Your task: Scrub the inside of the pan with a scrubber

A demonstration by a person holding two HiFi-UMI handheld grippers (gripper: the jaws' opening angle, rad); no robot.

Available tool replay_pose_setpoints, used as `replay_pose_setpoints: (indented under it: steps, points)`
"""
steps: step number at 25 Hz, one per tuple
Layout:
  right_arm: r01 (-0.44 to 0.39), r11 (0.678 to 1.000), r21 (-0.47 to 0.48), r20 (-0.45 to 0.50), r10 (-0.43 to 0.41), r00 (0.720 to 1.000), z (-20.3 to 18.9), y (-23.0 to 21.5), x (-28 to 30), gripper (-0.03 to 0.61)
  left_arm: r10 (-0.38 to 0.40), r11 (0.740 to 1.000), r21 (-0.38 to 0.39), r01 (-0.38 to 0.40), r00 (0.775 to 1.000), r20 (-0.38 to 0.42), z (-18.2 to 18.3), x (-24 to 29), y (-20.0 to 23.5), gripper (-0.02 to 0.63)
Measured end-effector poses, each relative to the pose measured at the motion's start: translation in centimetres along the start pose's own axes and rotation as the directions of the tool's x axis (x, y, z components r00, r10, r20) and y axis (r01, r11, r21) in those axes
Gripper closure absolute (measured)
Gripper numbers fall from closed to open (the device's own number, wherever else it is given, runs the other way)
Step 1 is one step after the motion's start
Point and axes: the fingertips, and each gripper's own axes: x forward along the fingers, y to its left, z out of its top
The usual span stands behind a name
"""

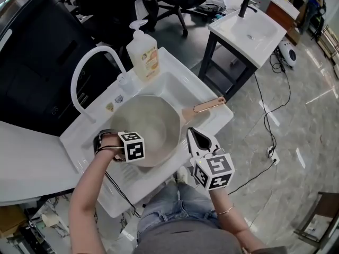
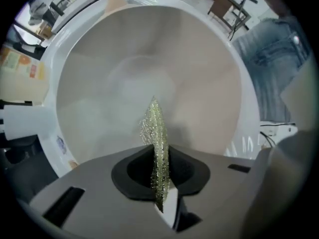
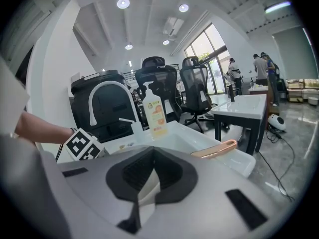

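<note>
A pale beige pan [image 1: 151,123] with a copper handle [image 1: 209,105] lies in the white sink [image 1: 177,73]. My left gripper [image 1: 132,148] hangs over the pan's near left side, pointing down into it. In the left gripper view that gripper [image 2: 158,169] is shut on a glittery yellow-green mesh scrubber [image 2: 154,128], which sticks out above the pan's inside [image 2: 124,83]. Its tip looks close to the pan's floor; I cannot tell whether it touches. My right gripper [image 1: 197,138] stands shut and empty at the sink's front edge, beside the pan handle [image 3: 215,150]. In the right gripper view its jaws [image 3: 149,178] are together.
A soap pump bottle [image 1: 143,53] and a white arched faucet [image 1: 90,62] stand at the sink's back. A second washstand [image 1: 249,33] stands at the far right, with office chairs [image 3: 197,91] behind. Cables [image 1: 270,126] trail on the floor.
</note>
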Motion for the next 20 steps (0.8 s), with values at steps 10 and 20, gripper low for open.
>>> replay_pose_setpoints:
  steps: [10,20]
  points:
    - [-0.012,1.0,-0.017,0.001,0.012,1.0,0.3,0.4,0.1,0.568,-0.271,0.962,-0.006,0.273,0.959,0.081,2.9,-1.2,-5.2,0.551]
    - [0.003,1.0,-0.021,-0.014,-0.003,1.0,0.0,-0.8,-0.6,0.568,-0.459,0.858,-0.014,0.513,0.78,0.424,9.8,-4.8,-7.3,0.551]
